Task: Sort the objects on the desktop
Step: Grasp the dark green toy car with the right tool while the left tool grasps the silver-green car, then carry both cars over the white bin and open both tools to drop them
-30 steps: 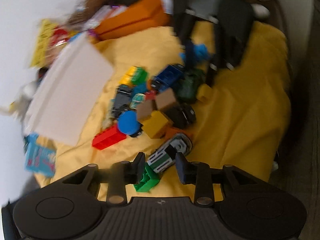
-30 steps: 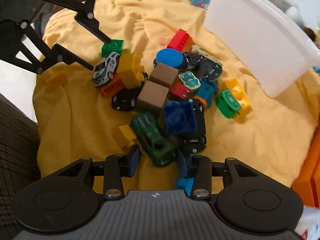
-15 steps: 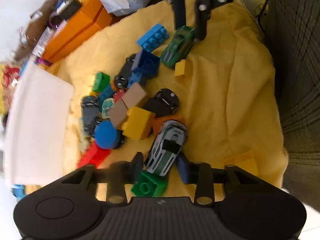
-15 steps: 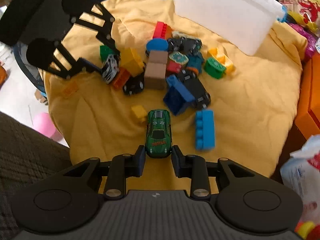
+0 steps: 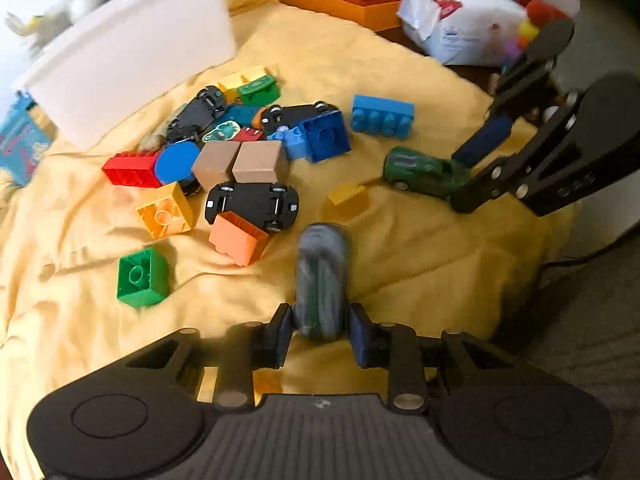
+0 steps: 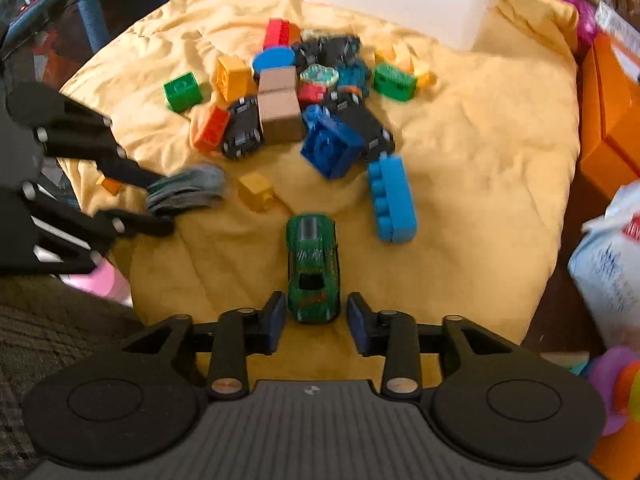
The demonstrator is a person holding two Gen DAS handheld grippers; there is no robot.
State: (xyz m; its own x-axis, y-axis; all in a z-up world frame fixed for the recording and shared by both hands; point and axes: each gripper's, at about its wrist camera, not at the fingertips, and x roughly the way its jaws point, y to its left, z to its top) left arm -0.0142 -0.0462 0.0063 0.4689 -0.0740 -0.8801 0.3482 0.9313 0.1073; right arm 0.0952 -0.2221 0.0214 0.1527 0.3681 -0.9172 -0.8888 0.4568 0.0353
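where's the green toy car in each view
Left wrist: green toy car at right of centre, in the right claw.
Right wrist: green toy car bottom centre, between that claw's fingers.
Shared landmark: long blue brick beside the car.

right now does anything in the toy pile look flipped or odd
Yes. Two black toy cars lie upside down, wheels up: one beside the orange block, another against the dark blue block. That block is tipped on its side. The yellow cloth underneath is rumpled.
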